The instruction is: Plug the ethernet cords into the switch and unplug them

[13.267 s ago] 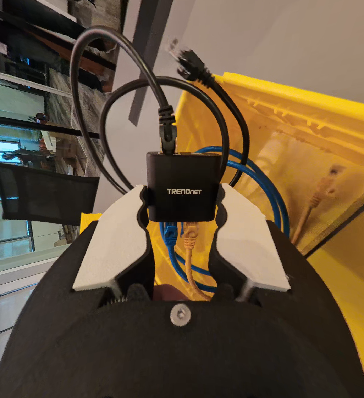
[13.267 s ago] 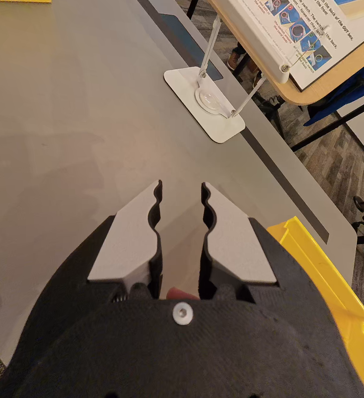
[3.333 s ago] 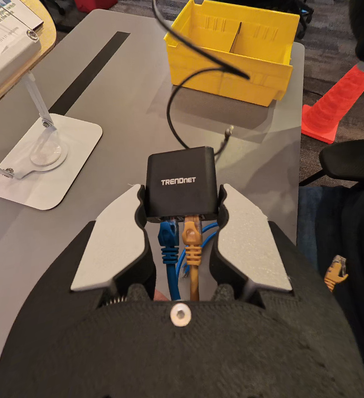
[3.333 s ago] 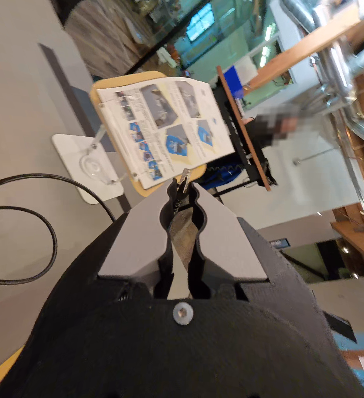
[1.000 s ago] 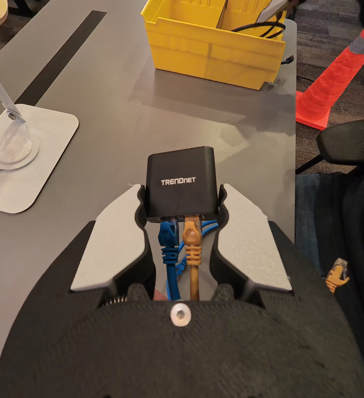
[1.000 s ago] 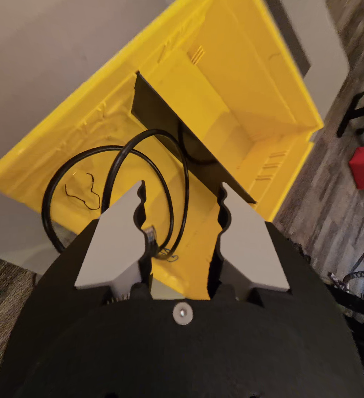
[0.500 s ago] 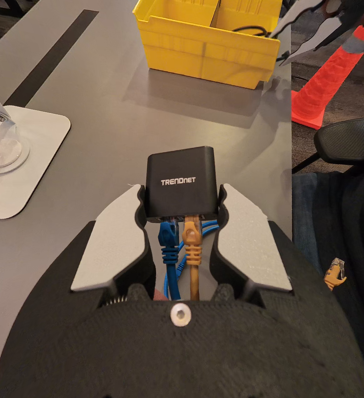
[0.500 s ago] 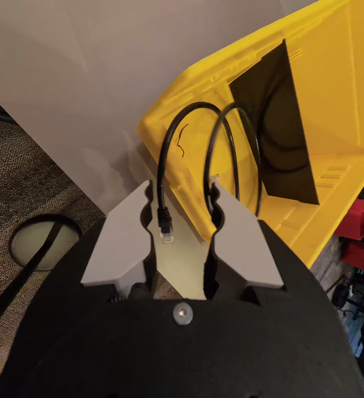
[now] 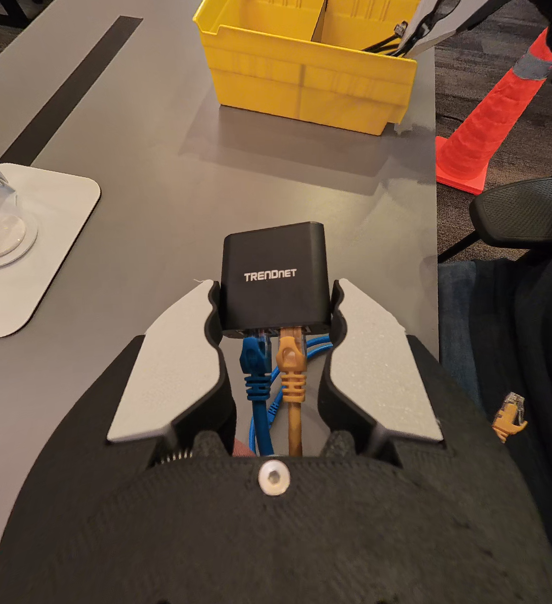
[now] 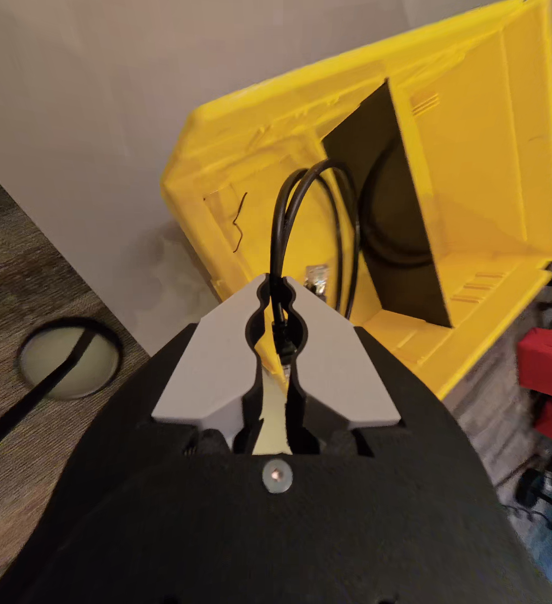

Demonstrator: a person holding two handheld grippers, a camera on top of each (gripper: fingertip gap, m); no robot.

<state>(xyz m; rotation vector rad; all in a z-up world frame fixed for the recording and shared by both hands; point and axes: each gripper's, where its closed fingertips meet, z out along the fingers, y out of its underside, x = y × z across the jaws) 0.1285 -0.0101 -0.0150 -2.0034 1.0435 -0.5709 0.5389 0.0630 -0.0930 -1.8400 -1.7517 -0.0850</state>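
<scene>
My left gripper (image 9: 275,287) is shut on the black switch (image 9: 274,277) and holds it above the grey table (image 9: 157,170). A blue cord (image 9: 254,362) and an orange cord (image 9: 291,362) are plugged into the switch's near side. The orange cord's loose plug (image 9: 510,415) hangs at the right. My right gripper (image 10: 276,277) is shut on the black cord (image 10: 278,228) near its plug, at the near corner of the yellow bin (image 10: 464,183). The cord loops into the bin's near compartment. The right gripper (image 9: 431,36) also shows in the left wrist view over the bin (image 9: 301,75).
A white stand base (image 9: 23,242) sits at the table's left. An orange cone (image 9: 484,130) and a black chair (image 9: 523,212) stand on the floor to the right. A round floor port (image 10: 68,359) lies below the table edge. Red boxes (image 10: 549,366) sit beyond the bin. My right fingertips sit around 45 cm from my left ones.
My right gripper, open half a second ago, has closed on the black cord by the bin. The left gripper has kept hold of the switch and drifted slightly toward the bin.
</scene>
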